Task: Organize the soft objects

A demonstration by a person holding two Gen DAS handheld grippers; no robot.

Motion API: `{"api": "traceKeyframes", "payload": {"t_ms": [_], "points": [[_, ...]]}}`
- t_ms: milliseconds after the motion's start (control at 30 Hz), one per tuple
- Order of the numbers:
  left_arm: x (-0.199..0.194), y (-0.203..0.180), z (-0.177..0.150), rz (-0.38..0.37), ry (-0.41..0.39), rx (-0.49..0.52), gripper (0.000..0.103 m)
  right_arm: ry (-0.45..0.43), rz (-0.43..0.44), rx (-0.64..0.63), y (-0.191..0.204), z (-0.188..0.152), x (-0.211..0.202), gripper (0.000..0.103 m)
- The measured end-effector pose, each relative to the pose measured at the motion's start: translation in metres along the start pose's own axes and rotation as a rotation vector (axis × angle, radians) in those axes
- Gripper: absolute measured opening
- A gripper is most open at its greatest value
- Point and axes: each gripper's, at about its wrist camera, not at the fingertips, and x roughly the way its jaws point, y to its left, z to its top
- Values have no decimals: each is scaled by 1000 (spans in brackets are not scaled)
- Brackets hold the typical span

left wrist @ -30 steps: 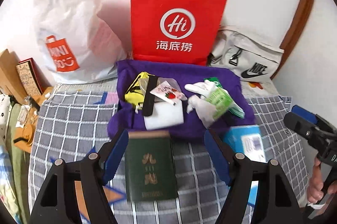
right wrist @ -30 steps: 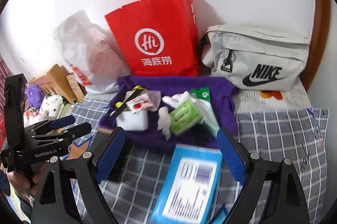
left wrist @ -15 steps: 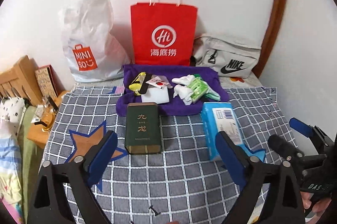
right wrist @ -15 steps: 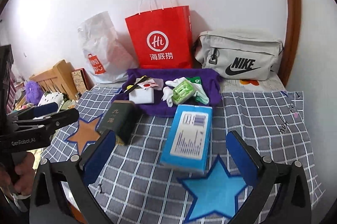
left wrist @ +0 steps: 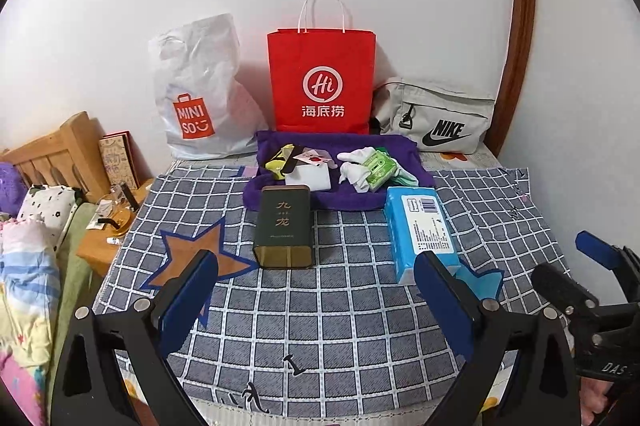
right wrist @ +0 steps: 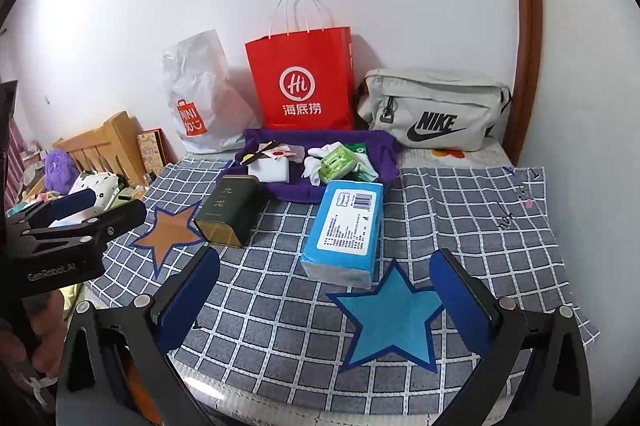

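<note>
Purple cloth (left wrist: pixel 416 161) lies at the centre of both views, below the red paper bag (left wrist: pixel 322 77), and carries a heap of small soft things: white gloves (left wrist: pixel 354 165), a green tissue pack (left wrist: pixel 380 167), a white pad (left wrist: pixel 310 179) and a yellow pouch (left wrist: pixel 278 157). These sit jumbled, overlapping one another, so sorting of that heap looks not yet begun.

Just below the cloth's near edge, a dark green tin (left wrist: pixel 284 226) lies on the checked sheet (left wrist: pixel 320 326) at centre frame, with the blue tissue pack (right wrist: pixel 346 230) near it toward the right. In the right wrist view the tissue pack rests just above the blue star (right wrist: pixel 390 322); the tin lies beside the brown star (right wrist: pixel 168 232) at centre left. Whether these count as placed, I cannot tell.

Left gripper (left wrist: pixel 316 290) stands with fingers spread wide at the bottom of its frame, nothing between them. Right gripper (right wrist: pixel 324 286) is likewise spread wide and empty, low in its frame over the blue star. Both hang well apart from the heap, so by my judgement most of the task is left.
</note>
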Motion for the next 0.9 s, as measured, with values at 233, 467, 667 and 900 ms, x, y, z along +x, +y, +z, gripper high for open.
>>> {"api": "traceKeyframes", "payload": {"t_ms": [233,467,667,900], "points": [[-12,0,-6,-8,-18,-5,99,-8,-2,-8,3,-4,-9,103],[-11,-1,-9,-10,-8,-7,99,-10,1,-12,4,-5,-11,103],[-11,-2,-9,-12,-8,-5,99,-9,-1,-14,6,-7,-13,103],[-12,-4,-12,-20,-5,-3,99,-9,2,-12,7,-8,-14,103]]}}
